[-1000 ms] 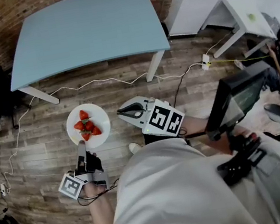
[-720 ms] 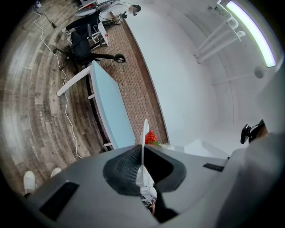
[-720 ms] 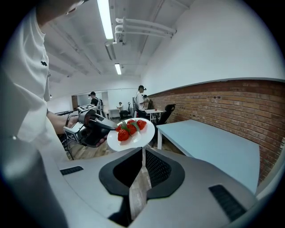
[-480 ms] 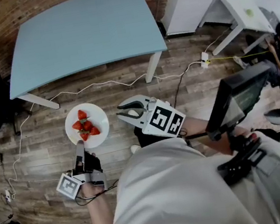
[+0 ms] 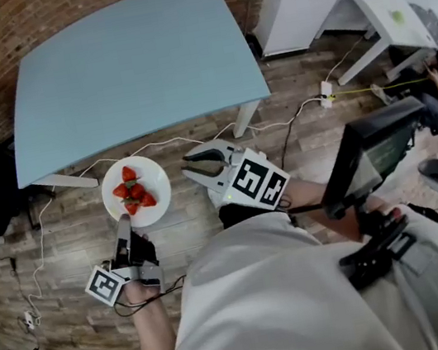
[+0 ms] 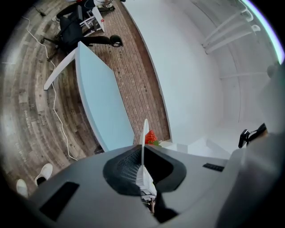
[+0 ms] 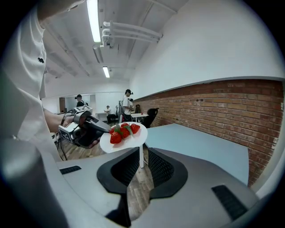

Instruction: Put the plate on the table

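The jaws of the left gripper (image 5: 121,223), just short of the blue bench (image 5: 131,59), pinch only the near rim of the white plate (image 5: 136,191), held above the floor; the right gripper (image 5: 188,167) has its jaws apart and empty beside it. So thin a one-edge hold could let the plate tip or slip while crossing the bench edge, spilling the loose strawberries (image 5: 132,193).

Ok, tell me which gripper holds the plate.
The left gripper: its jaws pinch the plate by its rim, while the right gripper hangs open, empty.
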### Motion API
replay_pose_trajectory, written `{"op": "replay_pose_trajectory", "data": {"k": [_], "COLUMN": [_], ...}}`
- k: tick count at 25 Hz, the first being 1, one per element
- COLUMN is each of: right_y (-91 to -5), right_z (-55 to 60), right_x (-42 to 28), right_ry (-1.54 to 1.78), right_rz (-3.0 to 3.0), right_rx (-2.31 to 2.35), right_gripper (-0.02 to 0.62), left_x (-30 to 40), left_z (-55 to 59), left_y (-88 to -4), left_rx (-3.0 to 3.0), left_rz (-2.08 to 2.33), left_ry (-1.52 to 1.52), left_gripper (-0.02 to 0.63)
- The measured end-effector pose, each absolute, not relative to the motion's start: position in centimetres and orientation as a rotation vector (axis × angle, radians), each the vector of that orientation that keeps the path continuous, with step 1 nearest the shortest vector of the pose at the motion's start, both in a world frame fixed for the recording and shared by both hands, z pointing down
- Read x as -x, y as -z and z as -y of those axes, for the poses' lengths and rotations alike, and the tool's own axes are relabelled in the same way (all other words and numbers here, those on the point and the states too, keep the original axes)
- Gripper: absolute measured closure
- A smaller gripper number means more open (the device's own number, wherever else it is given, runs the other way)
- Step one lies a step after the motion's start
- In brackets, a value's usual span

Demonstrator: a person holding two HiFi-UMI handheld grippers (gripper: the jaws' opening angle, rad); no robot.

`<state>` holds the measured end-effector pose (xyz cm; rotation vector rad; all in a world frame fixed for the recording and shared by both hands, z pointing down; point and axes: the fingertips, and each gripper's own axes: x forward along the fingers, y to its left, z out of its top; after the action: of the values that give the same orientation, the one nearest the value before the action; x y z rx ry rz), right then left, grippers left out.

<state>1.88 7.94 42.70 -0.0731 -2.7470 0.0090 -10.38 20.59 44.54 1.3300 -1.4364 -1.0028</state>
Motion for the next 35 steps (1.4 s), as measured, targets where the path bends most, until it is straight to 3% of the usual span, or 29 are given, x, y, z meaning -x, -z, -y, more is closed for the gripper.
{"op": "replay_pose_trajectory", "data": {"k": [6,16,35], "right_y": [-42.8,-43.3,-45.0], "right_z": [1.3,2.5,16.8], "right_x": [1.1,1.6,17.3], "right_ry": [-0.018,0.03,-0.065], "right_rz": [2.733,2.729,2.63], "right_rx": [0.037,0.01,-0.244], "right_gripper": [0.543,0.543,0.543], "left_x": [13.5,14.8,32.1], "left_z": [-11.0,-8.1,11.0], "left_y": [-44.2,-44.7,-49.8], "left_rx": [-1.344,-1.398,-1.426], "left_rz": [1.417,1.412,1.247], "left_ry": [0.978,0.965,0.79], "left_gripper": [0.592,0.592,0.592]}}
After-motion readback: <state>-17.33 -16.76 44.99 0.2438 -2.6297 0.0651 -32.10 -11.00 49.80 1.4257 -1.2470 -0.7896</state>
